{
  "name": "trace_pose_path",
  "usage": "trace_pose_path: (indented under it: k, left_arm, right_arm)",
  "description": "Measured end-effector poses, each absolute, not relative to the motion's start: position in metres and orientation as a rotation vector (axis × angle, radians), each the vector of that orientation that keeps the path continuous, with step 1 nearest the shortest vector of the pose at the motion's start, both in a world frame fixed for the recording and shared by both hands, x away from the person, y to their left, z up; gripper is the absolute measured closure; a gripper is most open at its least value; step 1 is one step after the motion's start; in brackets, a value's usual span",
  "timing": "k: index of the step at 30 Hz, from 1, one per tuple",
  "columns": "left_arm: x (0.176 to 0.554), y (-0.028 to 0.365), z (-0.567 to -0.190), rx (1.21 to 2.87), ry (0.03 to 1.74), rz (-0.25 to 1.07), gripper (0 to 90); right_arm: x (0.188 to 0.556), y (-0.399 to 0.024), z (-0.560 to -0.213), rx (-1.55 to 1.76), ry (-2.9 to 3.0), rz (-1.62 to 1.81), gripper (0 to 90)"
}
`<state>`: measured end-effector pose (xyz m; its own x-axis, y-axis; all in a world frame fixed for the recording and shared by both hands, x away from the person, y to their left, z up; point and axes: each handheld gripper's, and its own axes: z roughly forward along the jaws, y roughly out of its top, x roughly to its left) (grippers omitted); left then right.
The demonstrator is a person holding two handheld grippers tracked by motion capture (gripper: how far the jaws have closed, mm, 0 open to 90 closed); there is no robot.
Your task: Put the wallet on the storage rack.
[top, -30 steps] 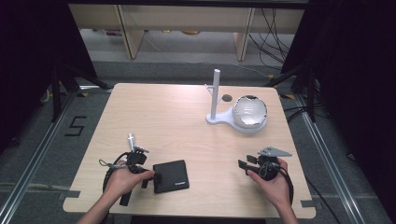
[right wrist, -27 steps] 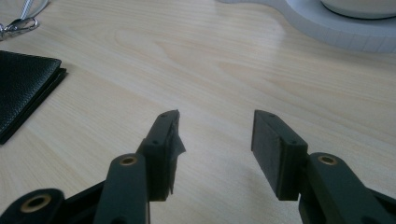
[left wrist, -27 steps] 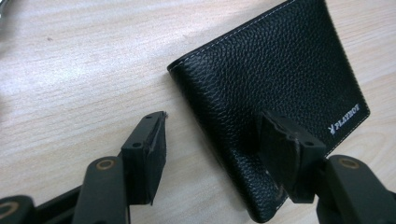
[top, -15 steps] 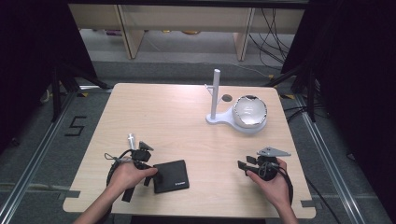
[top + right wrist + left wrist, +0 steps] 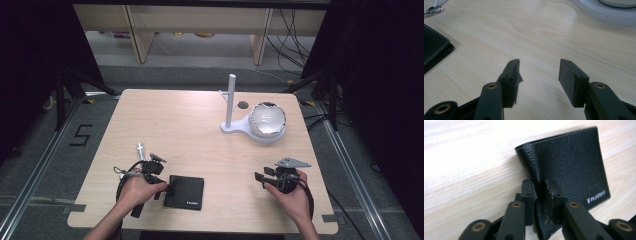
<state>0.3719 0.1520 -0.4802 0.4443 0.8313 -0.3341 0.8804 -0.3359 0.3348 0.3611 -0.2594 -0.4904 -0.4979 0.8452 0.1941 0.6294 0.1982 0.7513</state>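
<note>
Wallet point(image 5: 185, 192): black, closed, flat on the table point(image 5: 190, 130) near its front edge, left of centre. Our left gripper point(image 5: 540, 190) has just been closing and now pinches the wallet's near edge between its jaws. Our right gripper point(image 5: 539, 75): jaws spread over bare wood near the front right corner, gripping nothing, well apart from the wallet. White stand point(image 5: 231, 107) with bowl point(image 5: 267, 120): toward the back right.

A black grained wallet point(image 5: 569, 167) lies on the pale wood-grain table point(image 5: 175, 125).
</note>
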Motion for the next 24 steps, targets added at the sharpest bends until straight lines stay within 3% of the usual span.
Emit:
trace_pose_path:
  k: [6,12,24]
  left_arm:
    - [0.366,0.147,-0.457,2.312,1.164,-0.051,82.1]
    - [0.36,0.129,-0.422,2.401,0.885,0.041,82.5]
    - [0.355,0.087,-0.383,2.583,0.476,0.179,82.3]
  right_arm:
    - [0.363,-0.262,-0.486,1.381,2.215,1.207,52.8]
    - [0.37,-0.257,-0.46,1.218,2.325,1.238,54.4]
    - [0.388,-0.212,-0.417,0.705,2.926,0.853,52.8]
